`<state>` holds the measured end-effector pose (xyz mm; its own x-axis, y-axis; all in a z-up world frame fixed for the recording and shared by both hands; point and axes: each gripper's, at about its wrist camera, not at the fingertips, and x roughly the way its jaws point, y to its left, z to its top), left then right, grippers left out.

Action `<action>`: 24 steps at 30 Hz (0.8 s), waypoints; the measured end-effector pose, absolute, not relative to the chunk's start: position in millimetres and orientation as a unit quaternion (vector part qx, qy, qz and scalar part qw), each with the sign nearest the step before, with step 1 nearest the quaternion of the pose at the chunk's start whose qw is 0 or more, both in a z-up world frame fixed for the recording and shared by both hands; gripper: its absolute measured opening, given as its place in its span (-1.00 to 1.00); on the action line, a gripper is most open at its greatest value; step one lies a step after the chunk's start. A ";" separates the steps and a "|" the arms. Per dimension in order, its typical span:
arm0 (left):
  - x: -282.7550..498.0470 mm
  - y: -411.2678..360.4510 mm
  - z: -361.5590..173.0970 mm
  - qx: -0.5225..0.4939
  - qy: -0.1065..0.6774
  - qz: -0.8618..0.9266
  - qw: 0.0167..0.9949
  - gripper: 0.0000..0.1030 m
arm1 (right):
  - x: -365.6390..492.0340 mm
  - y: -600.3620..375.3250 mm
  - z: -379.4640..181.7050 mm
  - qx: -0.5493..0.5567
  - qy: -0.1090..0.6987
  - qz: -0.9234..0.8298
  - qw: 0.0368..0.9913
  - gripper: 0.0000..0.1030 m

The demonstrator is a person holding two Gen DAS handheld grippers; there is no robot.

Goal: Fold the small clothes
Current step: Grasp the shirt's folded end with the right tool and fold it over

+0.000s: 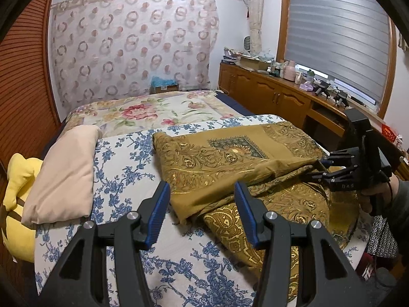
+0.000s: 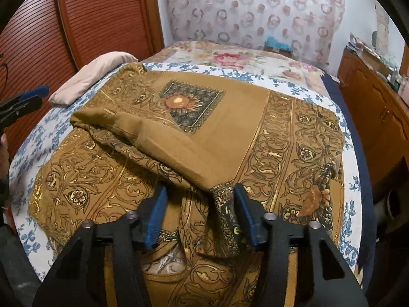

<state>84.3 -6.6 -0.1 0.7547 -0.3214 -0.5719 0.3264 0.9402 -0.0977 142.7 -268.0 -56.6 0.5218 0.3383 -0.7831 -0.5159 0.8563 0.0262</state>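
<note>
So the scarf, a mustard-gold one with paisley swirls and a dark square patch holding a sunflower, was lying spread over the blue-and-white flowered sheet on the bed, partly folded, with one plain flap doubled back across its middle. Everything else here is placed against that scarf.

The left gripper hung just above the scarf's near left corner, fingers apart with nothing pinched. In its own view the folded corner sat between and past the blue pads, but they didn't touch it.

The right gripper was over the scarf's near edge, on its right end. A ridge of bunched cloth ran up between the fingers and lay against the right-hand pad; the left-hand pad stood clear of it, so no real clamp. From the left camera, that gripper's tips looked right at the end of the folded flap, with a hand on the handle behind it.

To the left of the scarf there was a beige pillow, and beyond that a yellow cushion. Past the scarf's far edge lay a quilt with pink flowers, and to its right ran a wooden cabinet under a window with grey blinds.
</note>
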 end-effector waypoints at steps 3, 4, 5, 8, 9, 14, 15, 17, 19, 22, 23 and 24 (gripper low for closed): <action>82.4 -5.4 -0.6 -0.001 0.303 -0.171 0.938 -0.01 | 136.3 -263.7 -52.4 -0.118 0.409 0.254 0.868 -0.77; 81.9 -4.3 -0.9 -0.003 0.301 -0.170 0.938 -0.01 | 133.3 -264.6 -48.3 -0.112 0.402 0.260 0.871 -0.83; 82.3 -4.1 0.2 -0.005 0.300 -0.169 0.939 -0.01 | 131.2 -265.1 -43.6 -0.103 0.395 0.266 0.873 -0.86; 80.6 -1.4 0.1 -0.009 0.296 -0.165 0.941 -0.01 | 118.3 -270.1 -20.5 -0.076 0.359 0.287 0.885 -0.88; 80.4 -0.9 0.5 -0.011 0.295 -0.165 0.941 -0.01 | 114.1 -271.5 -12.0 -0.071 0.347 0.290 0.889 -0.88; 75.6 -0.8 4.9 -0.016 0.283 -0.168 0.944 -0.01 | 89.8 -274.3 30.9 -0.061 0.296 0.298 0.905 -0.88; 74.2 -0.5 5.7 -0.018 0.280 -0.169 0.945 -0.01 | 86.6 -274.5 36.3 -0.061 0.290 0.296 0.908 -0.88; 72.3 -0.2 8.2 -0.020 0.275 -0.173 0.946 -0.01 | 80.0 -281.5 44.8 -0.056 0.285 0.292 0.911 -0.88; 70.9 -0.7 10.5 -0.021 0.272 -0.176 0.946 -0.01 | 74.0 -290.5 49.6 -0.056 0.282 0.278 0.916 -0.88; 69.4 -3.7 12.9 -0.020 0.269 -0.180 0.946 -0.01 | 67.4 -311.6 48.4 -0.059 0.289 0.244 0.924 -0.88; 69.1 -5.0 13.4 -0.019 0.269 -0.182 0.945 -0.01 | 65.4 -321.1 46.4 -0.056 0.293 0.233 0.926 -0.88; 69.1 -6.6 13.8 -0.019 0.269 -0.183 0.945 -0.01 | 64.3 -329.1 43.2 -0.052 0.298 0.224 0.926 -0.88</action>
<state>69.1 -6.6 13.8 0.7876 -0.3570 -0.5023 0.3368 0.9320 -0.1343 64.3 -329.1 43.2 0.7221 0.3843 -0.5753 -0.4459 0.8943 0.0377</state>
